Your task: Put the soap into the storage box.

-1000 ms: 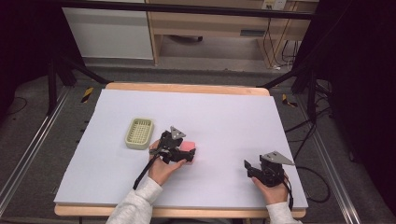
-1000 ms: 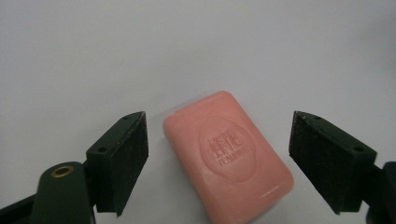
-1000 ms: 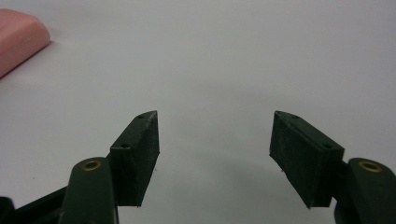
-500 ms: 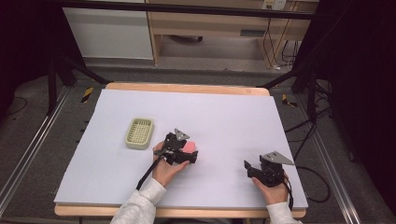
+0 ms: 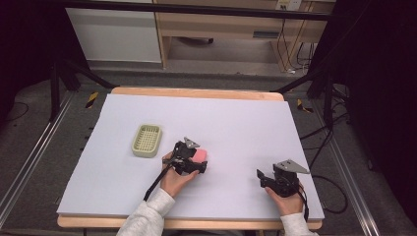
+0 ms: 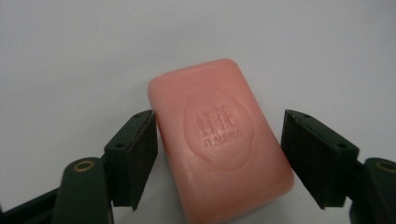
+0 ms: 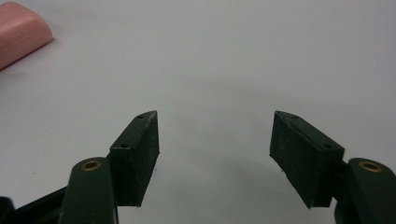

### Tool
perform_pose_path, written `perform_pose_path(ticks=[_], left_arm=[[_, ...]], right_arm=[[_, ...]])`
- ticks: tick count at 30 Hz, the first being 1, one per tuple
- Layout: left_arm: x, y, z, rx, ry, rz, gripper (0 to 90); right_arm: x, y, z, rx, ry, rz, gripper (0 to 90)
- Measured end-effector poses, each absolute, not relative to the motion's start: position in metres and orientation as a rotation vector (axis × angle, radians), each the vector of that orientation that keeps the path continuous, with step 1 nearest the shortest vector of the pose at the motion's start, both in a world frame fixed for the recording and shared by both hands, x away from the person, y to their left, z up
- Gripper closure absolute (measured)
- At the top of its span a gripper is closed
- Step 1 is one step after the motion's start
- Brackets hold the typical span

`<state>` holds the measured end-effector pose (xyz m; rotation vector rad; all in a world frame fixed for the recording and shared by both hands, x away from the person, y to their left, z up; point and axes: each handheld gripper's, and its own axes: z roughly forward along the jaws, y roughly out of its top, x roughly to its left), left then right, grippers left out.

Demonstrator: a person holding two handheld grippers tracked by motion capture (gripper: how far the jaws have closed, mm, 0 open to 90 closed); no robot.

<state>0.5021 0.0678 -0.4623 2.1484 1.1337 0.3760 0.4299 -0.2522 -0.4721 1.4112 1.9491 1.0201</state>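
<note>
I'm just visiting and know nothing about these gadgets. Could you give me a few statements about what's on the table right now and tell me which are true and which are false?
1. The pink soap bar lies between the left gripper's fingers. True.
2. The soap sits in the green soap dish. False: it lies on the white table sheet, beside the dish.
3. The right gripper holds something. False: its open fingers have nothing between them.
4. The soap has a stamped emblem on top. True.
</note>
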Motion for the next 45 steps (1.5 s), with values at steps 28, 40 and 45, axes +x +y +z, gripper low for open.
perform_pose_path(ticks=[28,40,45], left_arm=[[0.522,0.064,-0.458,2.247,1.114,0.331,28.1],[0.525,0.059,-0.466,2.272,1.131,0.329,31.3],[0.524,0.058,-0.466,2.278,1.14,0.34,35.1]], right_arm=[[0.43,-0.253,-0.473,1.408,1.962,1.015,33.5],[0.43,-0.253,-0.473,1.415,1.968,1.017,33.6],[0.431,-0.253,-0.473,1.412,1.968,1.01,33.6]])
